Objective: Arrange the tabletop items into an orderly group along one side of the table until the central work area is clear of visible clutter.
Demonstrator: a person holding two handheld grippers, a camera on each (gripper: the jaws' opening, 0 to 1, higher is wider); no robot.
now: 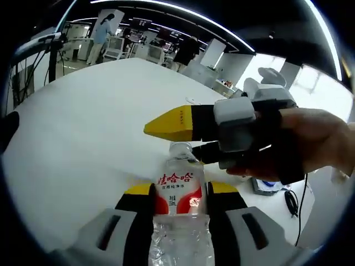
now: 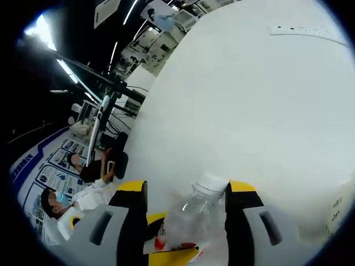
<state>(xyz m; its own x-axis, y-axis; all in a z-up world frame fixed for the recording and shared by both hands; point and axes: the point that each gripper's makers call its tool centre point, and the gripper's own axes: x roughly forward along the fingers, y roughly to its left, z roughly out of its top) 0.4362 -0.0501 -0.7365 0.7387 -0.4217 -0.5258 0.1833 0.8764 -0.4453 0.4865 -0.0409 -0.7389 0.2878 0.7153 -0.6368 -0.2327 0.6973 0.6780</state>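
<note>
A clear water bottle (image 1: pixel 181 191) with a red and white label stands between the yellow-tipped jaws of my left gripper (image 1: pixel 182 189), which press against its sides. Held by a hand, my right gripper (image 1: pixel 184 141) comes in from the right at the bottle's white cap (image 1: pixel 180 148). In the right gripper view the bottle top (image 2: pixel 208 191) lies between the jaws of the right gripper (image 2: pixel 186 188), leaning against the right-hand jaw with a gap on the other side. The label (image 2: pixel 166 244) shows low down.
The white table (image 1: pixel 83 122) stretches wide beyond the bottle. A white power strip (image 2: pixel 302 30) lies far out on it. A black cable (image 1: pixel 291 202) and a small blue item (image 1: pixel 266 185) sit under the hand. People and desks are in the background.
</note>
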